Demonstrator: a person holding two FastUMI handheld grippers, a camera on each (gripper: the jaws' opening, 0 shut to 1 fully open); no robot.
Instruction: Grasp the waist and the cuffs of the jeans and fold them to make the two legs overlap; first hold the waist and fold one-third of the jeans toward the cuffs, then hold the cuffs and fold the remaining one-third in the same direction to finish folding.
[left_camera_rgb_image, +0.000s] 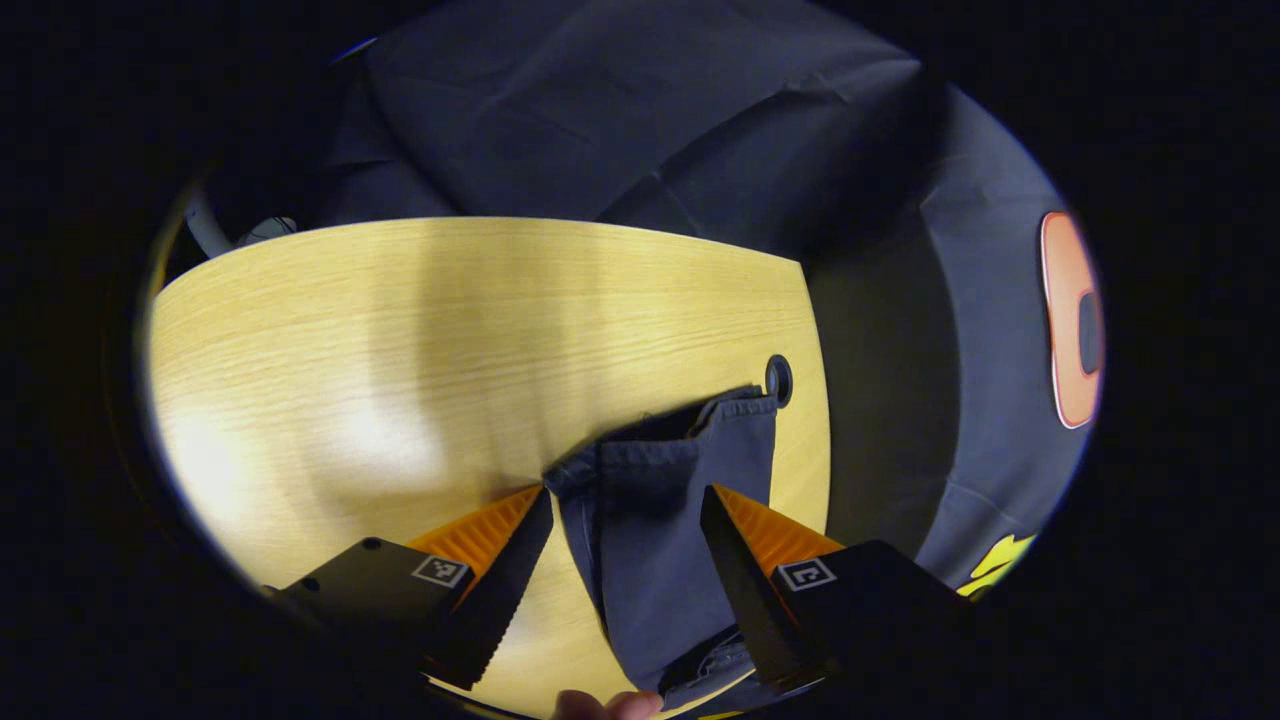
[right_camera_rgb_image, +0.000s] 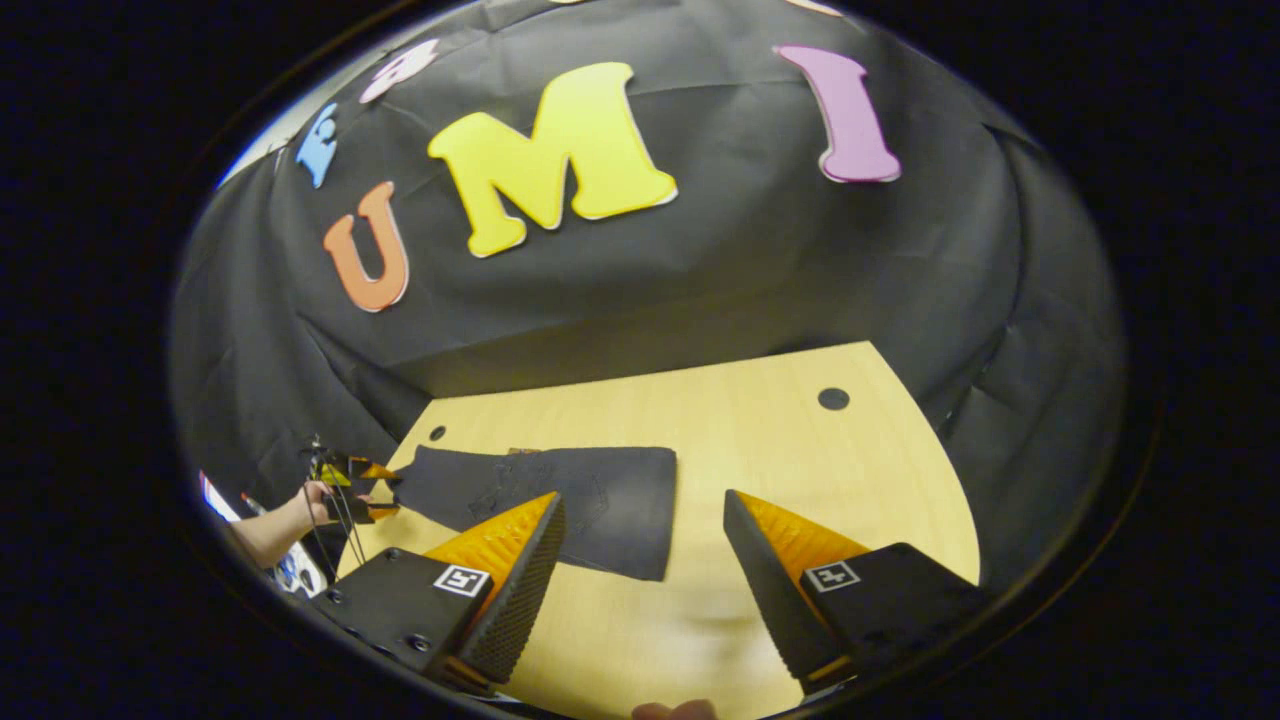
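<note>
Dark jeans (right_camera_rgb_image: 600, 515) lie flat on the wooden table (right_camera_rgb_image: 800, 470), their length running left to right in the right gripper view. Their right end, with pocket stitching, lies just ahead of my right gripper (right_camera_rgb_image: 640, 560), which hangs open above the table with nothing between its fingers. At the jeans' far left end a hand (right_camera_rgb_image: 312, 497) holds my left gripper (right_camera_rgb_image: 372, 487). In the left gripper view, a narrow end of the jeans (left_camera_rgb_image: 650, 500) lies between the spread fingers of the left gripper (left_camera_rgb_image: 628, 560), which is open and close to the table (left_camera_rgb_image: 400, 330).
A round cable hole (left_camera_rgb_image: 778, 378) sits by the table's edge just beyond the cloth. Two more holes (right_camera_rgb_image: 833, 398) (right_camera_rgb_image: 437, 433) mark the far side of the table. Black cloth walls surround the table closely.
</note>
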